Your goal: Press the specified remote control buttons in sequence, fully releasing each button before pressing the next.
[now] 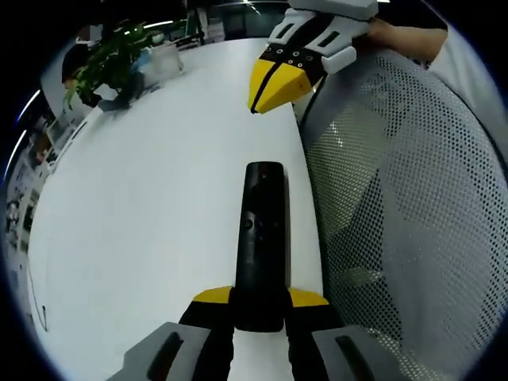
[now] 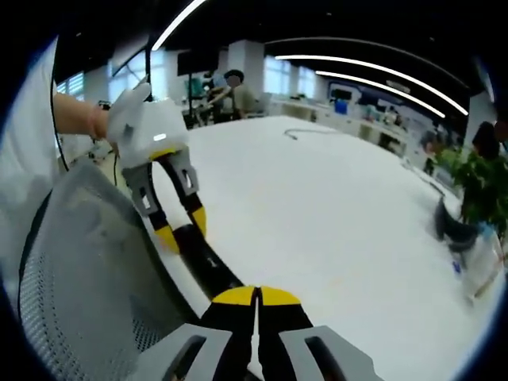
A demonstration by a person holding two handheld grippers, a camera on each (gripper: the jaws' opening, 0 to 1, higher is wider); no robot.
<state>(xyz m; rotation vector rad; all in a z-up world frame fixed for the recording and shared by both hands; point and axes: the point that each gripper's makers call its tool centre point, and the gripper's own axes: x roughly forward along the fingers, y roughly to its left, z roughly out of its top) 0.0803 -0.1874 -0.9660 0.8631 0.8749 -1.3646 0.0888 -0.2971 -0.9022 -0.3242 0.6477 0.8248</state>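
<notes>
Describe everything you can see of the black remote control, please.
The remote control is a long, slim black bar, apparently plastic with a slight sheen, with small round buttons near its middle. It lies flat on the white table, close to the edge beside a mesh chair. The left tool grips its near end between yellow tips. The right tool, shut, hovers beyond its far end.
</notes>
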